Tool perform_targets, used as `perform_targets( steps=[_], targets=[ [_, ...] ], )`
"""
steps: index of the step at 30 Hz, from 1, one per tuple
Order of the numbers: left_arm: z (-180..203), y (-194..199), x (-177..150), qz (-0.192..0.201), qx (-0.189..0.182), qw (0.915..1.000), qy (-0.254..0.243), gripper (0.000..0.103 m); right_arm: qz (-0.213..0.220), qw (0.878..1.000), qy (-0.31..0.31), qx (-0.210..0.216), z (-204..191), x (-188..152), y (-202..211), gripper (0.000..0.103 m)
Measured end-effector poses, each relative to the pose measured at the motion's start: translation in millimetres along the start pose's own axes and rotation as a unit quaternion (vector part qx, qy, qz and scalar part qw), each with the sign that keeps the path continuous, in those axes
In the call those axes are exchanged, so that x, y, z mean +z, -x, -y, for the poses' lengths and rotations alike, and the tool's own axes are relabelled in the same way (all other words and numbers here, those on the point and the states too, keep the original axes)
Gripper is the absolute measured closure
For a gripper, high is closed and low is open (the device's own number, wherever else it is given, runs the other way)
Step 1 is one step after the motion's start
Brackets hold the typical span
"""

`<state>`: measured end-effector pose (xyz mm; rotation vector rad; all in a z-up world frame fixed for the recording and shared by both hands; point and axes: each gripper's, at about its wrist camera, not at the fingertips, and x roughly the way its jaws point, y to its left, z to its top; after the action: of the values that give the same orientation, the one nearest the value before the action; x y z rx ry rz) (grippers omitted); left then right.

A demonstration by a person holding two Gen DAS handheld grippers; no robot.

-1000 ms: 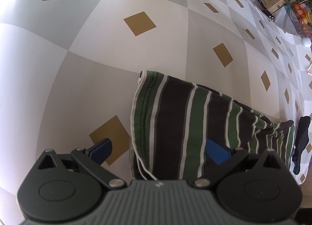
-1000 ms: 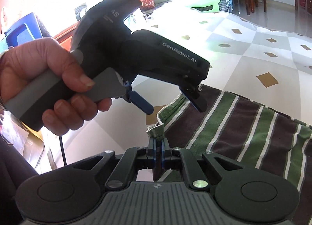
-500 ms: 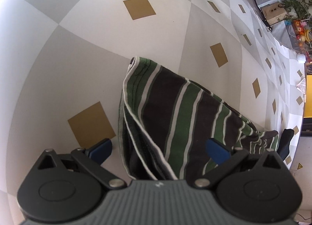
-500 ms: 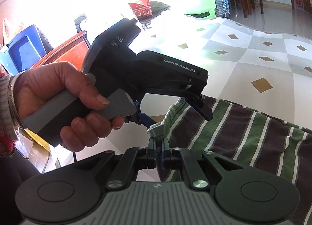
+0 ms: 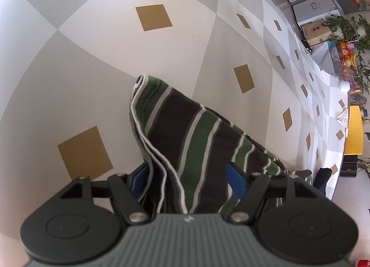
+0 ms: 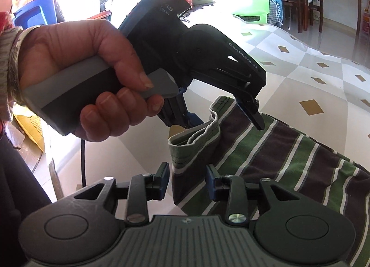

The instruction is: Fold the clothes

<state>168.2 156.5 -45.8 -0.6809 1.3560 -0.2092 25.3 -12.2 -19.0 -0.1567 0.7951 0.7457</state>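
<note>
A green, dark brown and white striped garment (image 5: 196,132) lies folded on the table, its layered hem edge raised towards the left wrist camera. My left gripper (image 5: 187,180) straddles that edge and its jaws are closing, with the cloth between the blue pads and no firm pinch showing. In the right wrist view the garment (image 6: 289,156) spreads to the right, and a person's hand (image 6: 81,63) holds the left gripper (image 6: 225,123) over the upturned corner. My right gripper (image 6: 187,181) is opening; the hem corner stands between its pads, free of them.
The table wears a grey and white checked cloth with gold diamonds (image 5: 92,58). A dark cloth item (image 5: 323,174) lies past the garment's far end. Fruit and plants (image 5: 346,54) crowd the far edge. A green seat (image 6: 249,1) and wooden chairs (image 6: 289,1) stand behind.
The right gripper's jaws, pinched on the hem corner before, have parted and let it go. The left gripper's jaws have narrowed around the folded edge, and its view has rolled.
</note>
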Motion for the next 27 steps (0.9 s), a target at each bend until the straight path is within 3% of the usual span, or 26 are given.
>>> perform_targets(
  steps=[5, 9, 16, 20, 27],
  targets=[
    [-3.5, -1.9, -0.5, -0.003, 0.003, 0.9999, 0.013, 0.035, -0.008, 1.0, 0.022, -0.009, -9.0, -4.6, -8.7, 0.06],
    [-3.0, -1.9, -0.2, -0.005, 0.0, 0.9999, 0.016, 0.034, -0.015, 0.998, 0.048, -0.039, -19.4, -9.3, -18.4, 0.057],
    [-5.1, 0.1, -0.9, -0.011, -0.014, 0.9996, 0.022, 0.031, -0.026, 0.993, 0.106, -0.046, -39.1, -19.1, -29.9, 0.054],
    [-5.5, 0.8, -1.6, -0.012, -0.019, 0.9993, 0.029, 0.031, -0.025, 0.987, 0.136, -0.078, -46.1, -25.9, -38.3, 0.052],
    [-5.4, 1.3, -3.0, -0.014, -0.019, 0.9992, 0.033, 0.031, -0.007, 0.984, 0.134, -0.114, -45.6, -24.5, -48.2, 0.05]
  ],
)
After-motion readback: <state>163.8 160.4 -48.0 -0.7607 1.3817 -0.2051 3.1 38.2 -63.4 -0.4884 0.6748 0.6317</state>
